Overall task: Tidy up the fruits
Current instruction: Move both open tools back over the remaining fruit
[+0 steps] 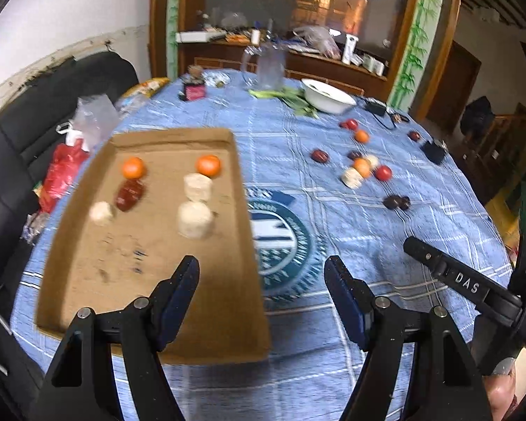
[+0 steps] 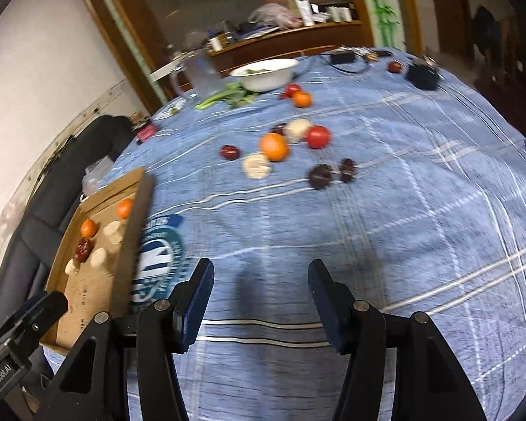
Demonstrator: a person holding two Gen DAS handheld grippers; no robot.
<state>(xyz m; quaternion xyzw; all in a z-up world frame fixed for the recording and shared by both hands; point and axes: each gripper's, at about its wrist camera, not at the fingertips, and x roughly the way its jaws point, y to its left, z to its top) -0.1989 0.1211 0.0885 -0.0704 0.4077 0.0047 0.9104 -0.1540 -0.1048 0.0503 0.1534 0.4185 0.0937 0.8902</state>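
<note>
With both your left hand-held gripper [image 1: 261, 270] and right hand-held gripper [image 2: 259, 273] open and empty, reach past the cardboard tray [image 1: 150, 315] to the loose fruits [image 2: 274, 146] on the table [image 2: 403, 210], taking what looks, blurrily, like the nearest orange.

- Dim indoor light; glass [image 1: 298, 7] at the back glares orange.
- Motion blur smears tray [image 1: 150, 333] and tablecloth [image 2: 403, 210].
- Fisheye bends edges; corners black.
</note>
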